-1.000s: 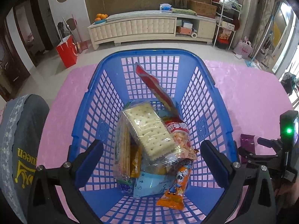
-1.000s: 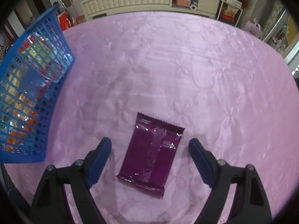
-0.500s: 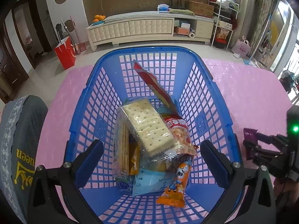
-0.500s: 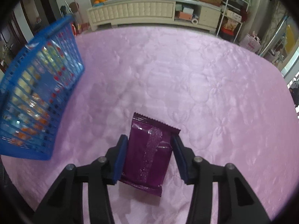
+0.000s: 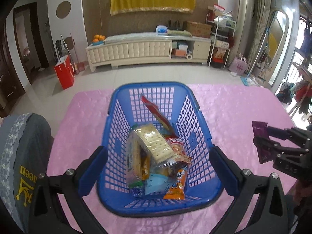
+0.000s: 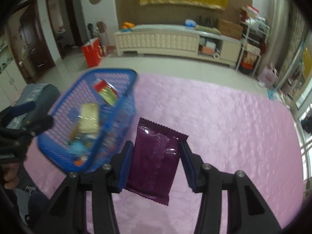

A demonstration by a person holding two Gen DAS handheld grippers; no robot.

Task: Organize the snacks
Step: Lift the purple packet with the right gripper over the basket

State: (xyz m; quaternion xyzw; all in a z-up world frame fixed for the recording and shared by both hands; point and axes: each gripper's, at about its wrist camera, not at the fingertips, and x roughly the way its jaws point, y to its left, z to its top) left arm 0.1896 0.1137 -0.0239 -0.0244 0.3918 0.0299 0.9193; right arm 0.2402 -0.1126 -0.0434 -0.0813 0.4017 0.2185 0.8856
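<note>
One blue plastic basket [image 5: 197,120], its walls a lattice of square holes and its rim rounded, is sitting on a pink cloth [image 5: 234,107] with a soft quilted sheen. At the far left of the left wrist view a grey padded chair back [image 5: 23,156] with a pale lace strip is showing beside the cloth. The left gripper [image 5: 159,168] is hanging over the basket's near end with its two blue-padded jaws standing wide apart, one on each side of the basket, touching nothing.

Inside the basket several crinkly packets are lying heaped; an exact count is hard. One clear wrapper of square, dotted crackers [image 5: 154,146] is lying on top, its long axis running from near right to far left. One red flat packet [image 5: 156,111] is leaning upright against the far wall, and one orange packet [image 5: 176,183] is lying at the near end, pointing toward the camera.

Further right, the right gripper [image 6: 156,161] is clamping one glossy purple packet [image 6: 156,156], a flat rectangle with serrated ends. Its jaws have just been closing, and the blue pads are pressing on the packet's two long edges. The packet is hanging clear of the cloth, just right of the basket, its long axis running along the fingers, away from the camera.
</note>
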